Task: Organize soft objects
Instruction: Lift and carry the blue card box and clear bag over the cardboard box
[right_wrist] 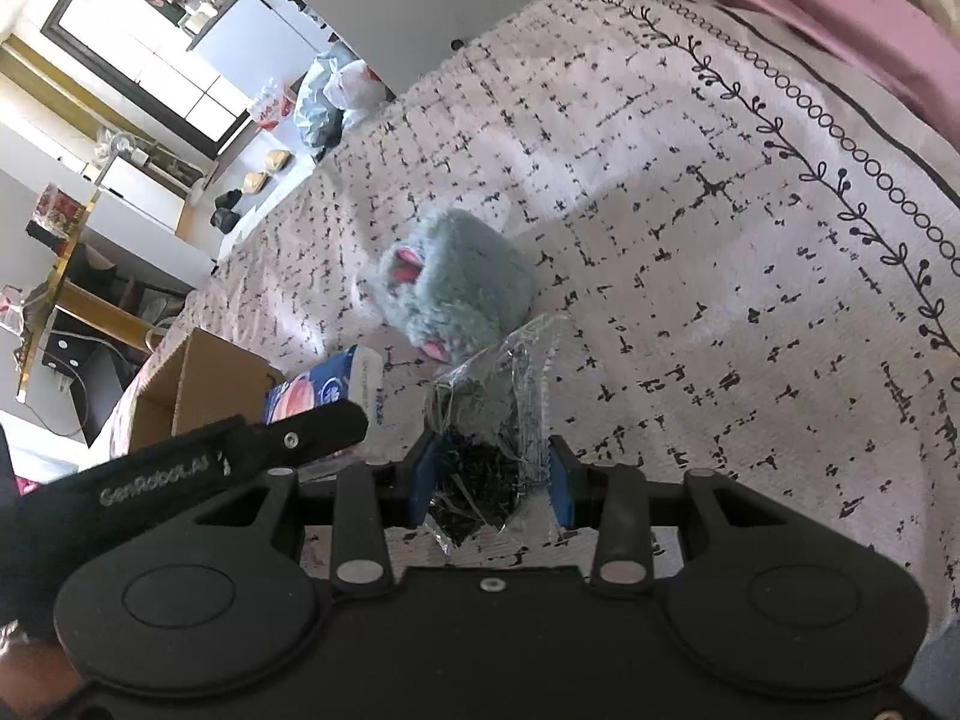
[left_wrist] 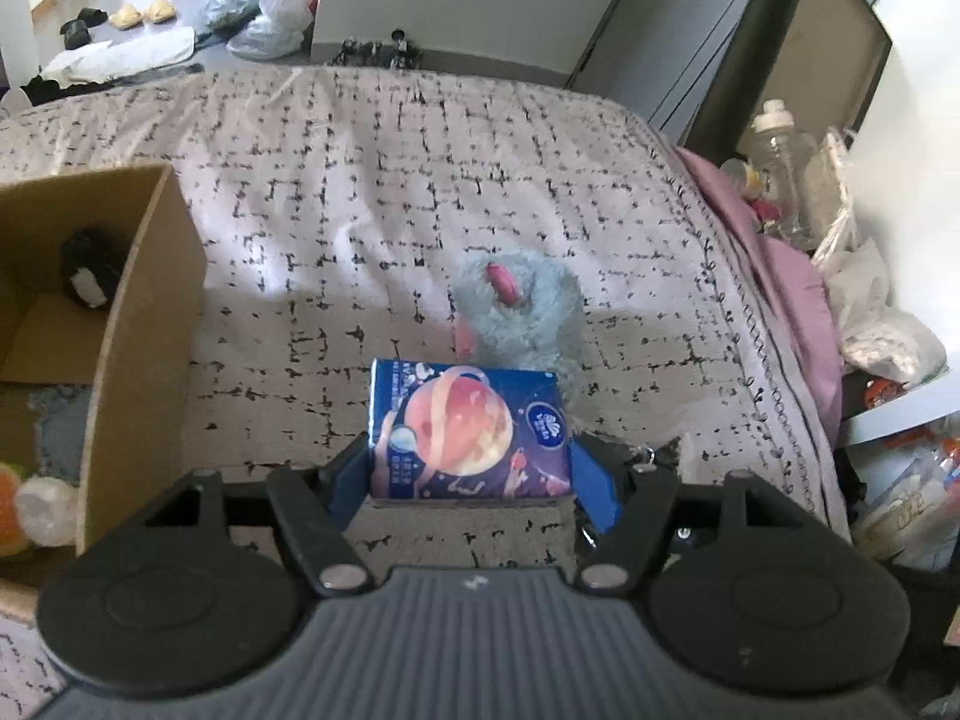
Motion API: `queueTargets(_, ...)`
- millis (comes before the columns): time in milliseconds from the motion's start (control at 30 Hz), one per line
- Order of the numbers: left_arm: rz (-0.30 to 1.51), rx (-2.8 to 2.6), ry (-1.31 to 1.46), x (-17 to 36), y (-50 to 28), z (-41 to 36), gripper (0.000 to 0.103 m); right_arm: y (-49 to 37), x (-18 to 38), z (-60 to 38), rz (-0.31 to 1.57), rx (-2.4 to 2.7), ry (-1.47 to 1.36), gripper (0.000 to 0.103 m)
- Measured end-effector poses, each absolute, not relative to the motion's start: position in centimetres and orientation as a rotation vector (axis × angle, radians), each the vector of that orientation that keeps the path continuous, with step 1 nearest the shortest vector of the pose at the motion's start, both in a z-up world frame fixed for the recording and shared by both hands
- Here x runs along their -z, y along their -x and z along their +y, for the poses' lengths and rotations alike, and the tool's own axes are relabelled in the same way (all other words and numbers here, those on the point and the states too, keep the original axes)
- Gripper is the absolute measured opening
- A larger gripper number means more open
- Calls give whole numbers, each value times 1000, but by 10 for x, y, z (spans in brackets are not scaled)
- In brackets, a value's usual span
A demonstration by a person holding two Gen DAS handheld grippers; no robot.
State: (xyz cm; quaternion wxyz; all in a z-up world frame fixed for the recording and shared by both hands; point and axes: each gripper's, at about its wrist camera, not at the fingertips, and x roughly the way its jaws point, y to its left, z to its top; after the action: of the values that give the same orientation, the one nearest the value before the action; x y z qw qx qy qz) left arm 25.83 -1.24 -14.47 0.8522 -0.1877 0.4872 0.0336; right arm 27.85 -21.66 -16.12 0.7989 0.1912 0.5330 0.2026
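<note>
My left gripper (left_wrist: 471,468) is shut on a blue tissue pack (left_wrist: 471,432) printed with a pink planet, held just above the bed. Behind it lies a grey-blue plush toy (left_wrist: 519,312) with pink ears. A cardboard box (left_wrist: 120,324) stands at the left with a black plush (left_wrist: 90,267) inside. My right gripper (right_wrist: 489,474) is shut on a clear plastic bag (right_wrist: 492,420) holding something dark. In the right wrist view the plush toy (right_wrist: 456,285) lies just beyond the bag, and the tissue pack (right_wrist: 327,387) and box (right_wrist: 192,396) are at the left.
The bed has a pale quilt (left_wrist: 420,180) with black cross marks and a purple sheet (left_wrist: 780,264) at its right edge. A cluttered side table with a plastic bottle (left_wrist: 780,150) and bags stands on the right. Plastic bags (left_wrist: 270,6) lie on the floor beyond.
</note>
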Motion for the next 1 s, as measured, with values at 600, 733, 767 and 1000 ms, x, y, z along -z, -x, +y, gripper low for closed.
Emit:
queueTargets(600, 844, -68, 384, 76, -209, 36, 69, -250, 103, -186, 979, -498, -341, 37)
queueTargets(733, 826, -91, 368, 69, -203, 53, 69, -244, 93, -169, 957, -520, -313, 37)
queueTargets(767, 825, -99, 365, 67, -202, 58, 69, -243, 91, -165, 953, -527, -311, 37)
queueTargets(1000, 812, -133, 382, 64, -185, 93, 69, -234, 79, -136, 928, -569, -291, 37)
